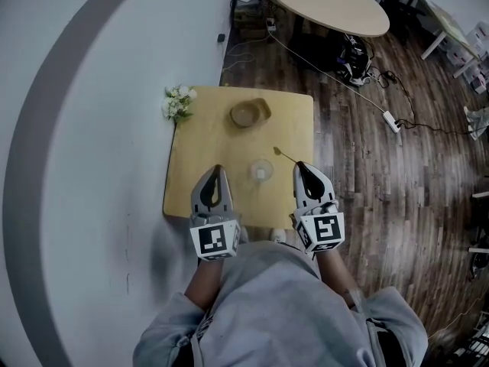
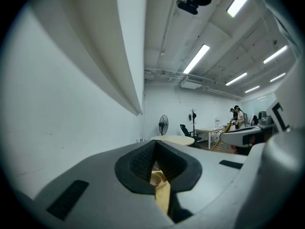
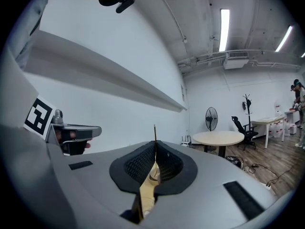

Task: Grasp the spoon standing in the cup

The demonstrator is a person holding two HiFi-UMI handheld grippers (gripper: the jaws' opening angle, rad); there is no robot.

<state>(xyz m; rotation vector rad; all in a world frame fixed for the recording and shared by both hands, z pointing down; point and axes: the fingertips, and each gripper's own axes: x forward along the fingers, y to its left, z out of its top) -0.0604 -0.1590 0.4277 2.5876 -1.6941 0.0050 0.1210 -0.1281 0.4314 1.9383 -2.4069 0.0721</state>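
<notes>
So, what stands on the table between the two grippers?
A clear cup stands between the left gripper and the right gripper; the head view shows it.

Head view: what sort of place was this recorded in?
Likely an office or lab workspace: an oval table, a power strip on the wood floor, and, in the right gripper view, a fan, an office chair and ceiling strip lights.

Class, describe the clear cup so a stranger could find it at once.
Find the square light-wood table on the dark plank floor. Toward its edge nearest the person stands the cup. It alone is see-through; the bowl behind it is brown wood.
</notes>
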